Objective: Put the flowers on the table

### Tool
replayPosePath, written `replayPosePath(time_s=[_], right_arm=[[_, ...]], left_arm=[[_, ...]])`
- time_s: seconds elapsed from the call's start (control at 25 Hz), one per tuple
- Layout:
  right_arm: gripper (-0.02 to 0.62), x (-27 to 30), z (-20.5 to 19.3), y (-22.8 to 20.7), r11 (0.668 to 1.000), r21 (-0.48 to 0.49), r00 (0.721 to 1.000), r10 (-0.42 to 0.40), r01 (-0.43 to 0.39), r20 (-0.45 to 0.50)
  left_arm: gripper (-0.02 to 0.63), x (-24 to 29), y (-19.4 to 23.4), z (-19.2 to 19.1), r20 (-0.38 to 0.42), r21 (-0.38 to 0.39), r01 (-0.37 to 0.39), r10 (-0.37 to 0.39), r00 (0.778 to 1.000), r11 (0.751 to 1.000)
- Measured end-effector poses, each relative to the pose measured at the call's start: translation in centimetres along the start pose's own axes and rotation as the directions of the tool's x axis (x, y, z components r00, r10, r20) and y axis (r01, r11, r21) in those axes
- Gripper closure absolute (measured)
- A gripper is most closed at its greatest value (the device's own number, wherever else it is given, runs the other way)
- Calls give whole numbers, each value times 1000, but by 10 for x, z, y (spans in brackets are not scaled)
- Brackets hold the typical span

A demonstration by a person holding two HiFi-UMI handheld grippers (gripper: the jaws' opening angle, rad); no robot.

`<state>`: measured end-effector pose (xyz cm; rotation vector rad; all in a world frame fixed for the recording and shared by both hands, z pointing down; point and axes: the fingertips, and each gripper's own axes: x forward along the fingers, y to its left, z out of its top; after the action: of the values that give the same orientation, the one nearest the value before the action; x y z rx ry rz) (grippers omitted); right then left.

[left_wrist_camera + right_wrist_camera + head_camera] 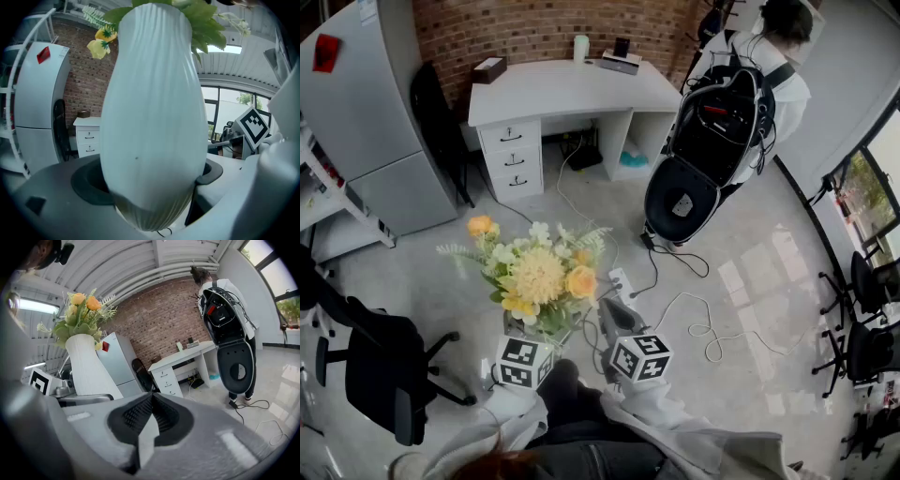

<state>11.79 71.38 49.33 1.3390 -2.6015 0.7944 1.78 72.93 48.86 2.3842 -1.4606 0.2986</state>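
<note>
A bunch of yellow, orange and white flowers (pixel 542 275) stands in a white ribbed vase (pixel 152 117). My left gripper (pixel 151 187) grips the vase low on its belly, jaws wide around it, and carries it upright above the floor. In the head view the blooms hide the vase and the left jaws; only the left marker cube (pixel 523 363) shows. My right gripper (pixel 151 416) is shut with nothing in it, just right of the vase (pixel 89 366), and its cube (pixel 640 357) shows beside the bouquet. The white table (pixel 572 89) stands ahead by the brick wall.
Small items sit at the table's back edge, and its drawers (pixel 511 155) are on the left. A grey fridge (pixel 366 112) stands left, a black chair (pixel 380 366) near left. A person with an open black case (pixel 717 141) stands right of the table. Cables (pixel 694 319) cross the floor.
</note>
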Motion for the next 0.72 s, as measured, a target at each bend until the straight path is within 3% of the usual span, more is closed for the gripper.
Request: replayPosePath(time_s=[0.28, 0.52, 0.72], right_arm=[[595, -3, 15, 5, 1000, -9, 999, 2, -2, 44], [595, -18, 0, 10, 1000, 16, 999, 26, -27, 46], [595, -12, 9, -7, 1000, 22, 999, 18, -19, 52]], left_arm=[[122, -2, 0, 6, 1, 0, -16, 16, 1000, 1000], [121, -7, -9, -8, -11, -20, -18, 18, 1000, 1000], [121, 19, -11, -5, -19, -17, -1, 0, 1000, 1000]])
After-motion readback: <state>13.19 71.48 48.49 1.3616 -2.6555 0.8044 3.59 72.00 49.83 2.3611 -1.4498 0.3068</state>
